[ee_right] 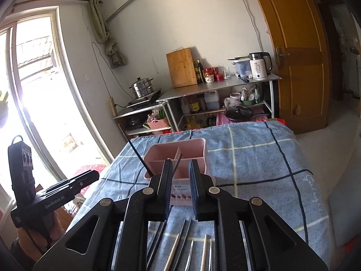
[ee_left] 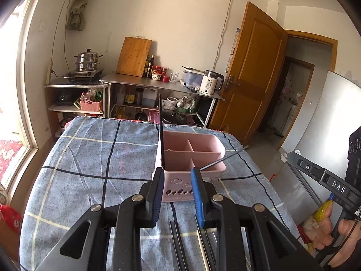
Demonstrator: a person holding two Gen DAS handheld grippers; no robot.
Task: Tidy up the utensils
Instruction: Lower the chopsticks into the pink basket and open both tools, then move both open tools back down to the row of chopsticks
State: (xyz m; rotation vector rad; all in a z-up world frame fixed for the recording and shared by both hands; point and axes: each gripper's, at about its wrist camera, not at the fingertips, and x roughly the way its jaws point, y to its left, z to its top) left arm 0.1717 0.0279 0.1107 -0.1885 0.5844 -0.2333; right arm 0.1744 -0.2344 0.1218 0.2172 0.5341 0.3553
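As seen from the left wrist, we list: left tool (ee_left: 176, 181) with fingers parted, holding nothing; a pink organizer (ee_left: 191, 158) on the blue checked tabletop (ee_left: 90, 158), one black chopstick (ee_left: 161, 131) upright in it, another (ee_left: 223, 158) leaning out right. From the right wrist: right tool (ee_right: 180, 176) likewise parted and empty; loose chopsticks (ee_right: 180, 244) lying beneath it.

White electric kettle (ee_left: 211, 83) at the steel shelf's right end: display reads "55°". Black right gripper (ee_left: 325, 180) body: white lettering "DAS". Black left gripper (ee_right: 58, 194) body: "GenRobot.AI". Blue checked cloth (ee_right: 310, 188), right edge: script embroidery, illegible.
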